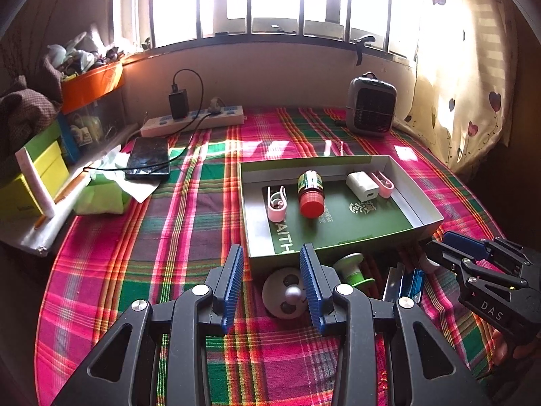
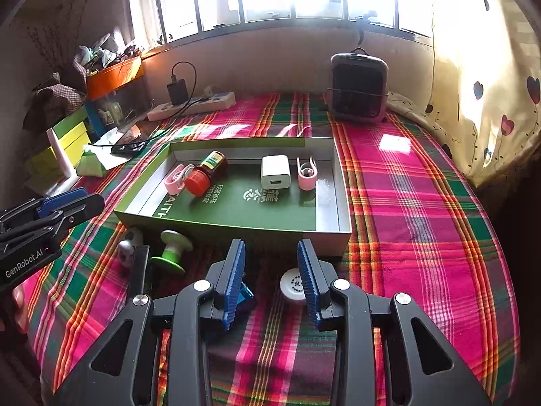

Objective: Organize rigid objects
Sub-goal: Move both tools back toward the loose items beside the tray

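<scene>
From the left wrist view, the green box (image 1: 426, 218) is sitting on the checked cloth (image 1: 169, 237) and is already holding four things: two pink clips (image 1: 277, 203), a red-capped bottle (image 1: 310, 194) and a white plug (image 1: 362, 186). So part of the tidying looks done. The left gripper (image 1: 271, 272) is standing open and holding nothing. A round panda toy (image 1: 285, 296) is lying just under and between its fingers, in front of the box. A green spool (image 1: 353, 267) and a blue thing (image 1: 414, 280) are waiting beside it.

From the right wrist view, the right gripper (image 2: 271, 265) is also open and empty. A white round tin (image 2: 293, 286) is peeking out by its right finger, and the blue thing (image 2: 245, 299) is showing beside its left finger. These loose things are still outside the box, so I think they are left to do.
</scene>
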The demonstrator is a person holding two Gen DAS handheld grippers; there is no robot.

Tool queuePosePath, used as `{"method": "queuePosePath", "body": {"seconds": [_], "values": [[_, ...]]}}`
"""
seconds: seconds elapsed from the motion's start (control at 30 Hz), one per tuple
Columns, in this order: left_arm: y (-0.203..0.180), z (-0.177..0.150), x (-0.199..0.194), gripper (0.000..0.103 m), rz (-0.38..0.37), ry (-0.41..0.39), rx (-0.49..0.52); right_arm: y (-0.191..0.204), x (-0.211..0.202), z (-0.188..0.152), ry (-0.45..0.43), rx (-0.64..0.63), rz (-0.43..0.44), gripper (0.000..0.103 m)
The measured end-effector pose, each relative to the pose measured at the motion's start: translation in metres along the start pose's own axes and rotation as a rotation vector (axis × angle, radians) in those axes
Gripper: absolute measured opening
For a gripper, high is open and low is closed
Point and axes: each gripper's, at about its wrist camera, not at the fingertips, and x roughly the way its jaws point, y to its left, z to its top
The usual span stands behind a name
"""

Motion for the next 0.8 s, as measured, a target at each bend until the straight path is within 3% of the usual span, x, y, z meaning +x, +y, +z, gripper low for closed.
{"method": "queuePosePath", "body": {"seconds": [0.17,0.3,0.43,0.8], "values": [[0.018,-0.011,0.004,0.034,0.001,0.028,-0.045,0.006,0.002,-0.011,0.033,0.009,0.025,0.035],[0.028,-0.019,0.008,0.034,-0.006,0.053,-0.072,0.013,0.004,-0.016,0.047,0.021,0.055,0.044],[0.033,-0.025,0.01,0.034,-0.016,0.064,-0.085,0.024,0.004,-0.02,0.056,0.001,0.068,0.047],[0.041,-0.029,0.016,0.034,-0.053,0.084,-0.098,0.033,0.012,-0.026,0.09,0.0,0.004,0.05]]}}
